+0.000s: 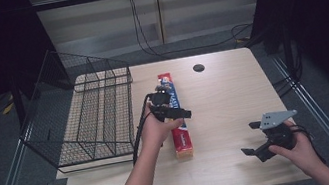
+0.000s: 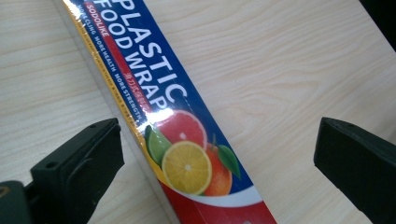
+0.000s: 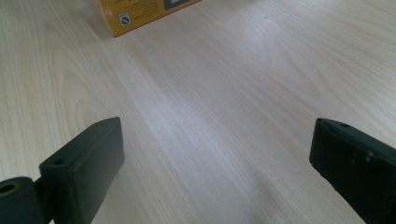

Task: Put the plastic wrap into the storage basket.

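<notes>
Two grippers — left gripper (image 1: pixel 171 107) and right gripper (image 1: pixel 256 139) — both wide open, empty; one plastic wrap box (image 1: pixel 177 120); one wire rack (image 1: pixel 89 110).

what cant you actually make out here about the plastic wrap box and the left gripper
- Plastic wrap box: in the high view its middle is hidden by the left gripper and the hand.
- Left gripper view: both ends of the box are cut off by the frame edges.
- High view: the box lettering is too small to read.

Blue-red plastic wrap box (image 2: pixel 187 140) with citrus print; pale woodgrain table (image 1: pixel 235 106).
</notes>
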Motion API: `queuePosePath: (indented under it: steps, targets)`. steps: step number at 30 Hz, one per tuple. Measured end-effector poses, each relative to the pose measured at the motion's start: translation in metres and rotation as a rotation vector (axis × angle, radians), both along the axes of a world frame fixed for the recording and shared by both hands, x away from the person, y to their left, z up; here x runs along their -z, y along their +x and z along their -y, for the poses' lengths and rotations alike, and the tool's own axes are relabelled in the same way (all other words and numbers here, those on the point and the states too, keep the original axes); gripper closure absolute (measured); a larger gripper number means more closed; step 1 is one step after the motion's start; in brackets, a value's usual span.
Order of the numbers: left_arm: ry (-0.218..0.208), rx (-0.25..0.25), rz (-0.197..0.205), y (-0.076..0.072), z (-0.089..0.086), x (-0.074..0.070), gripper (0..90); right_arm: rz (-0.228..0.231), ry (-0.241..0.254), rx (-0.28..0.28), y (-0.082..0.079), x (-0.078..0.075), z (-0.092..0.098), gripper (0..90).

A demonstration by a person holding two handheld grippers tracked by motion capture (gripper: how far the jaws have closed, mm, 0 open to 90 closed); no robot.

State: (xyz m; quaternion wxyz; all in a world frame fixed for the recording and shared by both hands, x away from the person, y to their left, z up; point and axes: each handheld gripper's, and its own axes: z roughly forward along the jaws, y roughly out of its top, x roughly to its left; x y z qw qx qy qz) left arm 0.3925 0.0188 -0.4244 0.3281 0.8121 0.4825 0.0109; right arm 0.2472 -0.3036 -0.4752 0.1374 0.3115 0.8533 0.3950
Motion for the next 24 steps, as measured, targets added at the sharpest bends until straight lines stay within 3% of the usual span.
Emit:
queuePosePath:
  steps: [4,9,12,20,24]
  targets:
    - [0.027,-0.018,-0.002,0.007,0.003,0.003,2.3,-0.001,0.000,0.001,0.000,0.000,0.000,3.1]
    - [0.030,-0.033,-0.017,0.015,0.004,0.008,2.2,-0.002,0.003,0.002,0.000,0.000,0.000,3.1]
    - [0.047,-0.052,-0.004,0.017,0.006,0.011,2.2,0.000,0.006,0.002,0.000,-0.001,0.000,3.1]
    - [0.071,-0.097,-0.033,0.027,0.003,0.019,2.1,0.005,0.008,0.005,0.000,-0.001,0.001,3.1]
    - [0.045,-0.126,-0.038,0.030,0.005,0.022,1.8,-0.001,0.008,0.006,0.000,0.000,0.001,3.1]
